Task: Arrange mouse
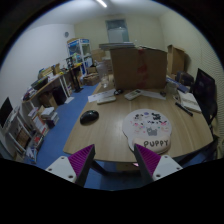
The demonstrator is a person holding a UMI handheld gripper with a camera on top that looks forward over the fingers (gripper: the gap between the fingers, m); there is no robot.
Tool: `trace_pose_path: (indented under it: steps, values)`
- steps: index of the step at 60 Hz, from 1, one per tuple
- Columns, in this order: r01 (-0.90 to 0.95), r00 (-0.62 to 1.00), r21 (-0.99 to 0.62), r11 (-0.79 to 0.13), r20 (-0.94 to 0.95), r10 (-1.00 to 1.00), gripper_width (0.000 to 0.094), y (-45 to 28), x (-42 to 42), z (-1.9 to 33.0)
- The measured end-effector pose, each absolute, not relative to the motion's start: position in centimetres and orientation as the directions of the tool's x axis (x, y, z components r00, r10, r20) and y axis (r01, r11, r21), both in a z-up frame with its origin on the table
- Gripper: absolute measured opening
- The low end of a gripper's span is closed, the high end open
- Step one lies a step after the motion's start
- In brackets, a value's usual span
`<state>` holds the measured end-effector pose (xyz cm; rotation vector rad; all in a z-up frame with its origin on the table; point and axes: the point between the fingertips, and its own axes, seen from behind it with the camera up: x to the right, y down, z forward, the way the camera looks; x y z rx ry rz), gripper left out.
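Matt wooden table (pixel 110 135); glossy black plastic mouse (pixel 89 117); cardboard box (pixel 138 68)

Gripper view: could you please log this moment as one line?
fingers: open, empty | mouse: on table, ahead, untouched | round mat: beside mouse | cardboard box: far side

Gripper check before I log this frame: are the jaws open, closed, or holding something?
Gripper: jaws open, holding nothing; the mouse lies beyond them on the table.
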<state>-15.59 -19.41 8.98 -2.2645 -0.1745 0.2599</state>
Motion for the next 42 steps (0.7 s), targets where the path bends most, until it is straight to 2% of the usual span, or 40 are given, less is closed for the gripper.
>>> trace_pose_path:
  steps: [17, 31, 38, 42]
  values:
    - [0.050, 0.949, -0.787, -0.615, -0.155, 0.275, 0.0804, -15.3, -22.5, 7.4]
    - [0.068, 0.942, -0.778, -0.625, -0.156, 0.296, 0.0801, -8.8, -32.1, 2.0]
    - [0.057, 0.954, -0.758, -0.650, -0.150, 0.259, 0.0806, -5.8, -34.4, -0.5]
    - [0.059, 0.964, -0.775, -0.629, -0.120, 0.238, 0.0798, -3.7, -35.0, -0.9]
